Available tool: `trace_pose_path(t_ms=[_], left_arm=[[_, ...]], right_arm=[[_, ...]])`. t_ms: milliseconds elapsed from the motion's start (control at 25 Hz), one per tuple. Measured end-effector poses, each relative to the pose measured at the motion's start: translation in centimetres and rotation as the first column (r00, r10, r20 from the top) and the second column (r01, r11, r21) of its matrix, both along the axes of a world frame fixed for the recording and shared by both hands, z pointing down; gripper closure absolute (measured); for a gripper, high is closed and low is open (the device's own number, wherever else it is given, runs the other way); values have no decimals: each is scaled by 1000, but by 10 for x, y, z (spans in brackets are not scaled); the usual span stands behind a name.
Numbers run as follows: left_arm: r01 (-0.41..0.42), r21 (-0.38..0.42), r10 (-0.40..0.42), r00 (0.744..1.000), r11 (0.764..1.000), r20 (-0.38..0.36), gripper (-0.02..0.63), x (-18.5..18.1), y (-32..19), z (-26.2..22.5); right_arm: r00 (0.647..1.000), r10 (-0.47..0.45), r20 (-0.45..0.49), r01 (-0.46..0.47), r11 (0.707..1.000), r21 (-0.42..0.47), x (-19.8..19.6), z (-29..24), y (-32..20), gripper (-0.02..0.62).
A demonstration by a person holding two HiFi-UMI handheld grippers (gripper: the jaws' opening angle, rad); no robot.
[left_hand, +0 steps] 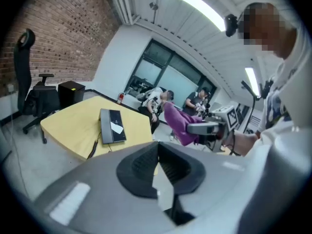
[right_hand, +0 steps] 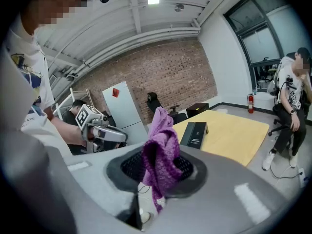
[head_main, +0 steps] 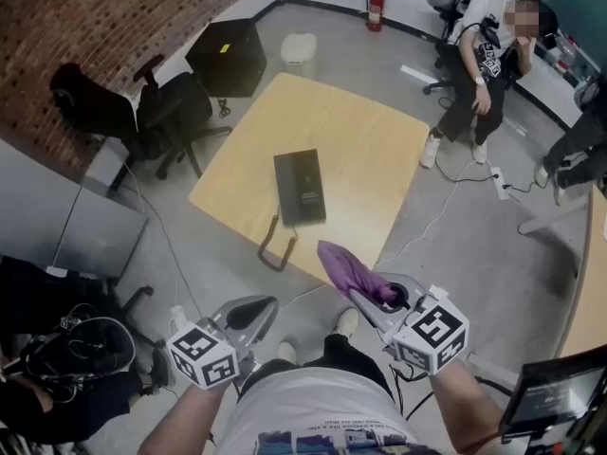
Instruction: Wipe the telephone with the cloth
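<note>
Cloth gripped, telephone alone on the table

Head view: the black telephone point(head_main: 300, 188) lies flat in the middle of the yellow table point(head_main: 379, 131), its cord point(head_main: 275, 251) looping over the near edge. Both grippers are held off the table, well apart from the telephone. Left gripper view: the left gripper point(left_hand: 158, 168) has its jaws pressed together with nothing between them. Right gripper view: the right gripper point(right_hand: 157, 172) is clamped on the purple cloth point(right_hand: 163, 147), which stands up above the jaws and dangles below them, with the telephone beyond.
</note>
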State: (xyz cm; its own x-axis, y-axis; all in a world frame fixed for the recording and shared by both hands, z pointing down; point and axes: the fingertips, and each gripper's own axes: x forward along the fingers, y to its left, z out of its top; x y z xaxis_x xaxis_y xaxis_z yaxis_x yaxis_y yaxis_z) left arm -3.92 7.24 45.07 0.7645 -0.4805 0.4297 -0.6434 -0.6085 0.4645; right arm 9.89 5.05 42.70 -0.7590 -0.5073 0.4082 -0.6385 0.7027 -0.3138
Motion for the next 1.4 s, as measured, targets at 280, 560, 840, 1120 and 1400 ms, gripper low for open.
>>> trace_pose_path(t_ms=[280,560,840,1120,1400], left_arm=[[-128,61,131,990,990,-54,601,-14,52,-25],[-185,74,193,973,980,-128,601,-67,103,-41],[-250,93,260,958,964,-120,601,-91,163,-33],[-233,111,246,961,966,-124,601,-80,210,-42],[-180,150,200,971,972,-133,601,-34,248,-67]], right_arm=[[997,53,-58,-51,998,40,-31,-9,36,511],[992,101,-77,-99,994,36,-91,-19,96,511],[990,113,-83,-109,993,52,-129,-19,160,511],[991,94,-93,-87,993,80,-119,-31,211,511],[994,75,-75,-68,994,88,-77,-52,263,511]])
